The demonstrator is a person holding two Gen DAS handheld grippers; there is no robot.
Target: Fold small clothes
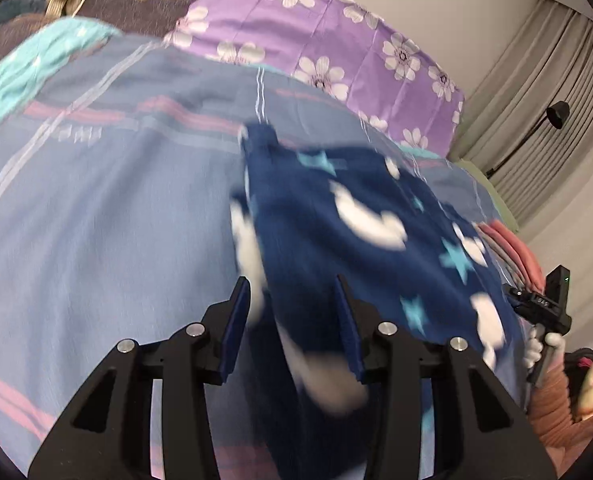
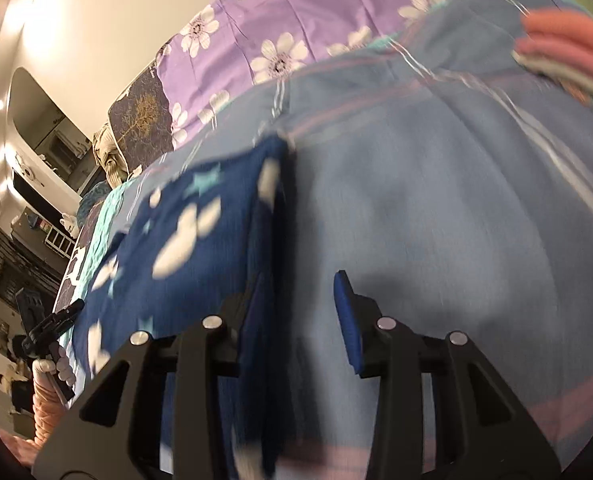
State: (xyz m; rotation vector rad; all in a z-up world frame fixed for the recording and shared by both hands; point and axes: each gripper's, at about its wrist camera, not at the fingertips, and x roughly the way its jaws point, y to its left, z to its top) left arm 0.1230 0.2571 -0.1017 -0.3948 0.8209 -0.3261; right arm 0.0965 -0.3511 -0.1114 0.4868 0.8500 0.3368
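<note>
A small navy garment with white shapes and teal stars lies on the blue striped bedsheet. My left gripper is open, its jaws either side of the garment's near left edge, which is blurred between them. In the right wrist view the same garment lies to the left, and my right gripper is open at its right edge, with the left finger against the cloth. The right gripper's body also shows in the left wrist view.
A purple floral pillow lies at the head of the bed. Folded pink and grey clothes are stacked on the sheet to the right. A teal cloth lies at the far left. Curtains and a lamp stand beyond.
</note>
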